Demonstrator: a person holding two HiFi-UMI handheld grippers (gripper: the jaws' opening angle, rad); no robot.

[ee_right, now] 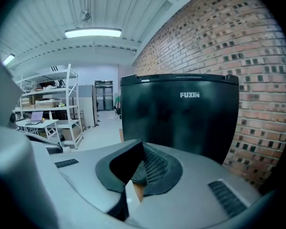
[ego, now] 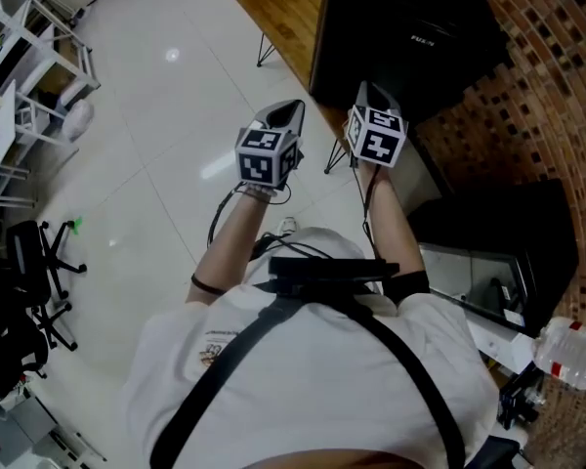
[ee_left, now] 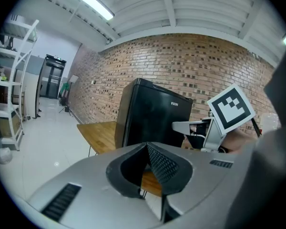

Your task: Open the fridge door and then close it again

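The black fridge (ee_right: 181, 116) stands on a wooden desk (ego: 278, 8), close to the brick wall (ego: 552, 86), and its front with the white lettering faces both grippers. As far as I can see, the door lies flat against the body, with no gap showing. This fits a moment before the door is opened as well as a moment after it is closed again; the pictures do not settle which.

The left gripper (ego: 291, 111) has its jaws pressed together with nothing between them. The right gripper (ego: 367, 92) is the same, jaws together and empty. Both are held in the air in front of the fridge, near it but not touching it.

I think there are several risks. I cannot find a handle on the smooth front, so jaws that stay together would probably slip off the door edge. The fridge looks small, so a hard pull or push may slide it on the desk. The two grippers are also just beside each other and could knock together.
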